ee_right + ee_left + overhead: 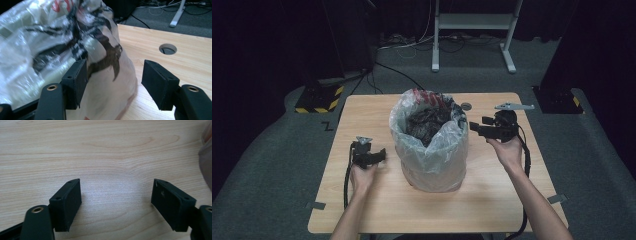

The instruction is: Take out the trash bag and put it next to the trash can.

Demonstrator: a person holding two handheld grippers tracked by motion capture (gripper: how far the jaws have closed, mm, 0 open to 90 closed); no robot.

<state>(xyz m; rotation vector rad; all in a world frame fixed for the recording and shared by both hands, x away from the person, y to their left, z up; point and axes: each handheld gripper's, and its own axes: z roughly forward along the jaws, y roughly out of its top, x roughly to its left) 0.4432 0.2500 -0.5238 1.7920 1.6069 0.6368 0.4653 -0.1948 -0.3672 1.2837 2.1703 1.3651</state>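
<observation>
Your left gripper (381, 154) sits low over the pale wooden table (362, 205), jaws apart, nothing between. Centre: the translucent plastic bag (432, 150) of dark scraps stands upright. Your right gripper (473, 127), jaws spread, empty, hangs beside its rim.

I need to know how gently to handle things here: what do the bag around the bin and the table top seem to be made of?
The bag looks like thin translucent plastic film: it crinkles, shines, and dark contents show through it. The table top looks like light wood or a wood-look laminate, matt and smooth, with grain lines showing plainly in the left gripper view; which of the two I cannot tell.
</observation>
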